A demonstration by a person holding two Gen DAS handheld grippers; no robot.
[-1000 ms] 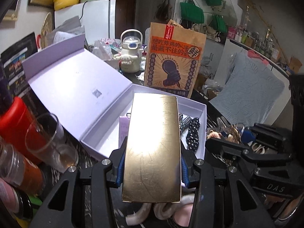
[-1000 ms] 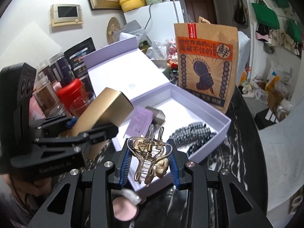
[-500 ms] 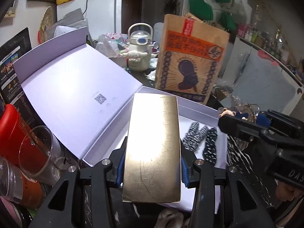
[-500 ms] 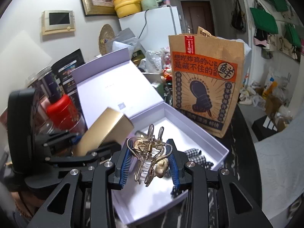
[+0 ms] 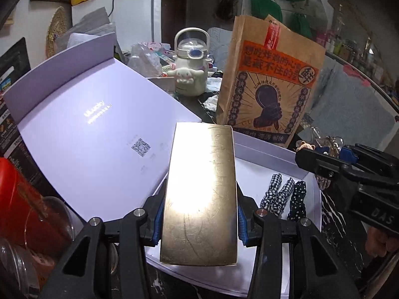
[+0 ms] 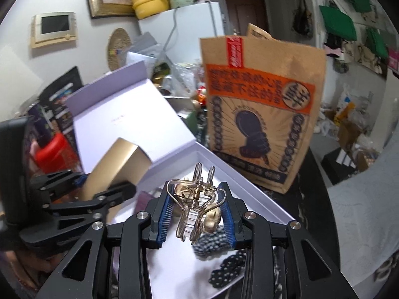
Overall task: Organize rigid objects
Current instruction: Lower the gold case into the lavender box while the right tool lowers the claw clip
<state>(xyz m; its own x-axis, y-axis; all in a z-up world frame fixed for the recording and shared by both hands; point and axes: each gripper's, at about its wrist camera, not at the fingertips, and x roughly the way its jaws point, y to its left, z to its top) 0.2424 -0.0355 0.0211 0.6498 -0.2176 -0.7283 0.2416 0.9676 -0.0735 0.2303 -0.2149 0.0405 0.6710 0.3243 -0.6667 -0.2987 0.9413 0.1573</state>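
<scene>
My left gripper is shut on a flat gold box, held over the near left part of an open lavender gift box. Seen from the right wrist, that gold box juts up from the left gripper at the tray's left side. The right gripper is shut on a clear hair claw clip with a small bear charm, above the tray. In the left wrist view the right gripper hangs over the tray's right rim. Patterned hair ties lie inside the tray.
The box lid stands open to the left. A brown paper bag stands right behind the tray, with a white kettle-shaped bottle beside it. Red jars and a clear cup crowd the left; a grey cloth lies right.
Both grippers have moved forward over the lavender box with their loads; the bag and lid now loom larger. The hair ties have slid toward the near edge of both views.
</scene>
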